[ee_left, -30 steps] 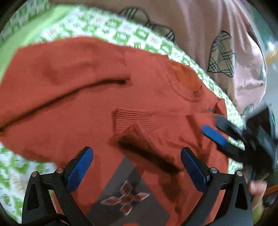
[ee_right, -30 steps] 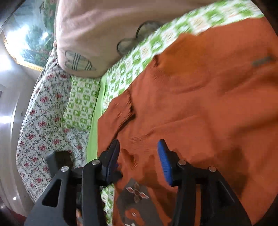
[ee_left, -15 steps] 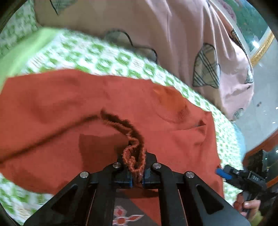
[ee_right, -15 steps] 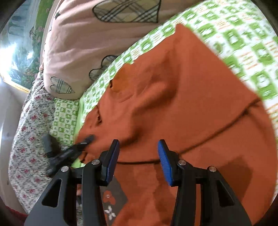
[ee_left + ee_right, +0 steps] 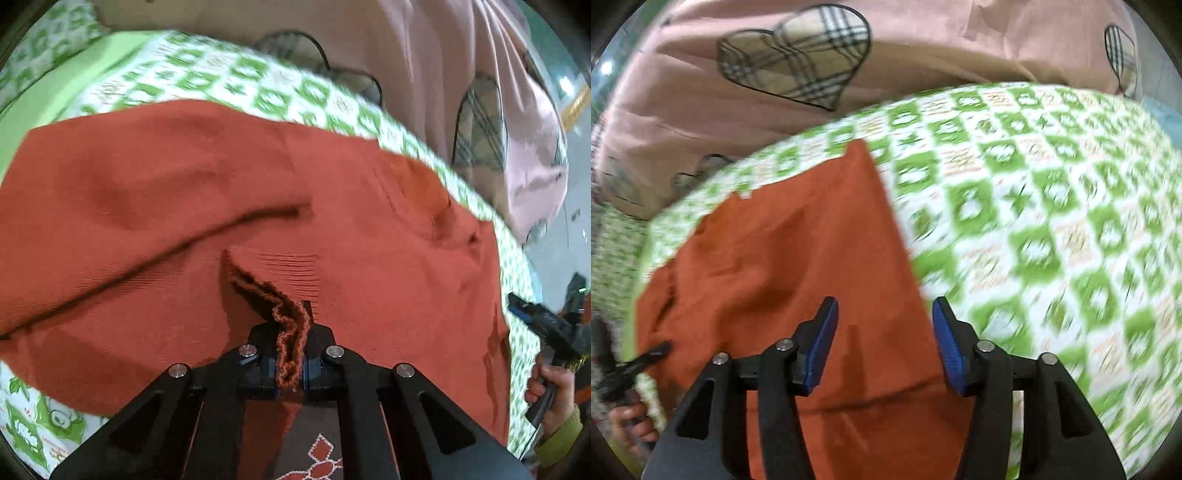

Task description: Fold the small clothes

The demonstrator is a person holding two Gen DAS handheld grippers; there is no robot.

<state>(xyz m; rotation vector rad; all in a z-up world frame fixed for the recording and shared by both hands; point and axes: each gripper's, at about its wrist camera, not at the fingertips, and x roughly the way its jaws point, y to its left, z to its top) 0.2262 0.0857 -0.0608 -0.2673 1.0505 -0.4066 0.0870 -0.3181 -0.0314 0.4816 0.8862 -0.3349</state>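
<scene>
Left wrist: one rust sweater (image 5: 332, 192) is lying on my green-checked sheet (image 5: 207, 77), a pink heart quilt (image 5: 461, 74) at twelve. My left gripper (image 5: 290, 363) is pinching the ribbed cuff (image 5: 284, 314).

Right wrist: my right gripper (image 5: 884, 343) is angling down, jaws opening, empty, over the sweater's edge.

A bed sheet (image 5: 1052, 206) checked in green and white covers the bed; behind it a pink quilt (image 5: 923, 48) with plaid hearts is heaped, pale shiny floor (image 5: 576, 229) beyond that.
</scene>
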